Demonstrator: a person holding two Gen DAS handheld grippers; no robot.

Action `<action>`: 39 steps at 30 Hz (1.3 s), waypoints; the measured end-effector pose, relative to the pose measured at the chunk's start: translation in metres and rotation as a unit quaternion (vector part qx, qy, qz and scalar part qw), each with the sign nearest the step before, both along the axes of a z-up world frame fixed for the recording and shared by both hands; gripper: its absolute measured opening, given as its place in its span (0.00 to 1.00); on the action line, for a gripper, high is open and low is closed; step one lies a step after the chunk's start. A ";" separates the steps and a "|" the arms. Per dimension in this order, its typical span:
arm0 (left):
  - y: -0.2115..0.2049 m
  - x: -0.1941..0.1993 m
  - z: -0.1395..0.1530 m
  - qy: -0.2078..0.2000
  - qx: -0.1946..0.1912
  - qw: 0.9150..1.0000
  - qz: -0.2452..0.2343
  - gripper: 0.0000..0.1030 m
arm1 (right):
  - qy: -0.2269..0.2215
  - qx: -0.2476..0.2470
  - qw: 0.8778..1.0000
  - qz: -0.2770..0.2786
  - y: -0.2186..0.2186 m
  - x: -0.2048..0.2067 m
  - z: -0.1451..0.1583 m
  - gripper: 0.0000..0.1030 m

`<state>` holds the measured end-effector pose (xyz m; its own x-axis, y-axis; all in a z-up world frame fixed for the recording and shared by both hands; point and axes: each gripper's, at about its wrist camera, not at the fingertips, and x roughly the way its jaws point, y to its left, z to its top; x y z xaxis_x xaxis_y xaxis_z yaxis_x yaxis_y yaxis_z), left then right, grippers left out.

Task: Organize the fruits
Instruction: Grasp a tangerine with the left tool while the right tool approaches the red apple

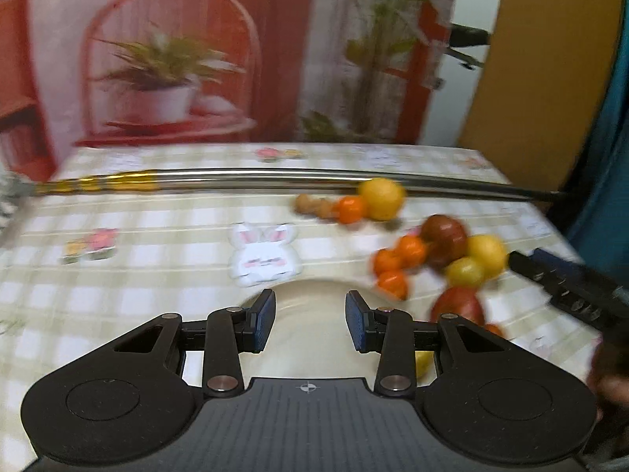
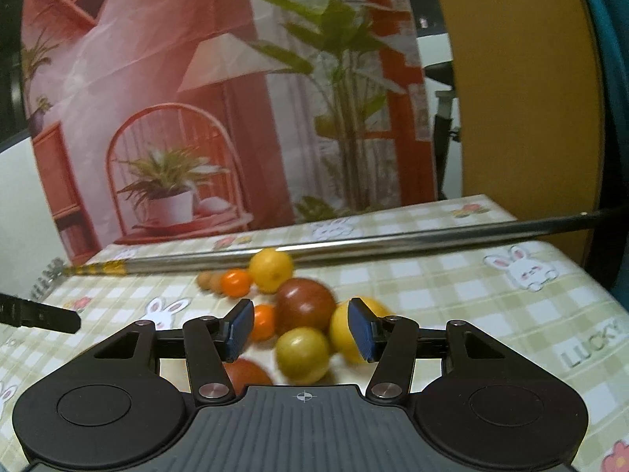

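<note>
A pile of fruit lies on the checked tablecloth: a dark red apple [image 2: 304, 305], a yellow-green fruit [image 2: 302, 354], a lemon [image 2: 342, 334], small oranges [image 2: 236, 281] and a yellow lemon [image 2: 271, 269] farther back. My right gripper [image 2: 300, 328] is open, low over the pile, with the yellow-green fruit just below the gap between its fingers. My left gripper [image 1: 310, 320] is open and empty over a cream plate [image 1: 310, 295]. In the left wrist view the same fruit sits to the right: apple [image 1: 444, 240], oranges [image 1: 393, 263], lemon [image 1: 381, 198].
A long metal rod [image 1: 275, 177] lies across the table behind the fruit, seen too as the rod [image 2: 354, 244]. A printed backdrop stands at the table's far edge. The other gripper's finger [image 1: 558, 279] enters from the right. Small brown nuts [image 2: 208, 281] lie by the oranges.
</note>
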<state>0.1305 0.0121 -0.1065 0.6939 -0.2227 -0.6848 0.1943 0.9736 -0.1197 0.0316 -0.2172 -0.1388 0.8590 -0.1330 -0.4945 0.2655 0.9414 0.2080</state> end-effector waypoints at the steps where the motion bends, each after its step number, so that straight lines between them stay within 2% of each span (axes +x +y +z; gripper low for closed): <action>1: -0.005 0.008 0.001 0.012 -0.009 1.000 -0.010 0.40 | 0.000 0.000 1.000 -0.005 -0.004 0.000 0.001 0.48; 3: -0.018 0.026 -0.001 0.031 -0.023 0.999 -0.034 0.40 | -0.001 0.004 1.000 -0.015 -0.012 0.001 0.001 0.48; 6: -0.039 0.050 -0.010 0.049 -0.015 0.997 -0.060 0.40 | 0.000 0.013 1.000 -0.025 -0.020 0.000 -0.001 0.48; 9: -0.055 0.076 -0.025 0.091 -0.023 0.992 -0.078 0.40 | 0.002 0.016 0.999 -0.028 -0.024 -0.002 -0.004 0.48; 13: -0.064 0.105 -0.042 0.140 -0.036 0.986 -0.081 0.40 | 0.003 0.021 0.999 -0.030 -0.027 -0.003 -0.008 0.48; 21: -0.077 0.126 -0.062 0.182 -0.015 0.979 -0.095 0.40 | 0.010 0.038 0.999 -0.033 -0.030 -0.004 -0.017 0.48; 31: -0.096 0.129 -0.073 0.177 0.035 0.978 -0.107 0.38 | 0.014 0.045 0.999 -0.028 -0.029 -0.004 -0.019 0.48; 39: -0.083 0.118 -0.054 0.143 0.002 0.985 -0.093 0.37 | 0.022 0.039 0.999 0.019 -0.017 -0.001 -0.018 0.49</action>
